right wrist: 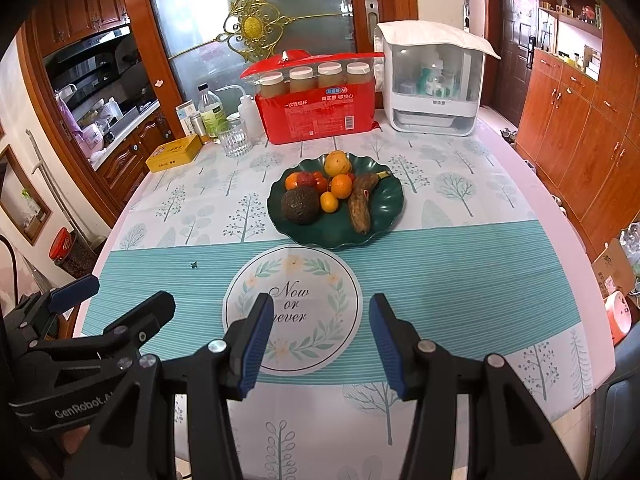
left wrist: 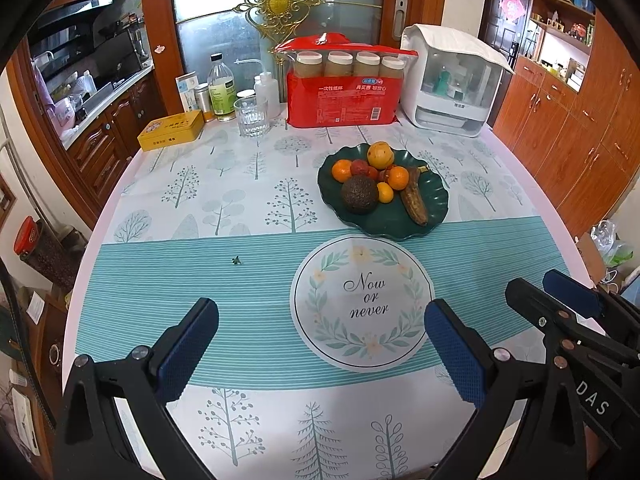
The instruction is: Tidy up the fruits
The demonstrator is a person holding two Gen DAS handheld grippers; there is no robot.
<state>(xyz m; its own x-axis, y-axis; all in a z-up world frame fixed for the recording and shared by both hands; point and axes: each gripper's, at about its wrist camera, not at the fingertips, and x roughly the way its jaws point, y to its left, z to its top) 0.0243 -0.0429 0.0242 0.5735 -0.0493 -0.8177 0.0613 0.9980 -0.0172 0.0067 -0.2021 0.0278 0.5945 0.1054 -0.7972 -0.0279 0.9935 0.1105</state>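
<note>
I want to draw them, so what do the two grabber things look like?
Both are black plastic with silver bolts. The left gripper and right gripper each have two fingers faced with bumpy blue pads. White letters on their sides read "GenRobot" on the left one and "DAS" on the right one.

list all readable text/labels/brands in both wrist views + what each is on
"Now or never": round wreath print on the tablecloth.
"GenRobot.A…", cut off: left gripper body, seen in the right wrist view.
"DAS": right gripper body, seen in the left wrist view.
"一次性纸杯": red cup pack.
Pack's other print, yellow tin, green-label bottle, white cabinet's badge: too small or blurred to read.
</note>
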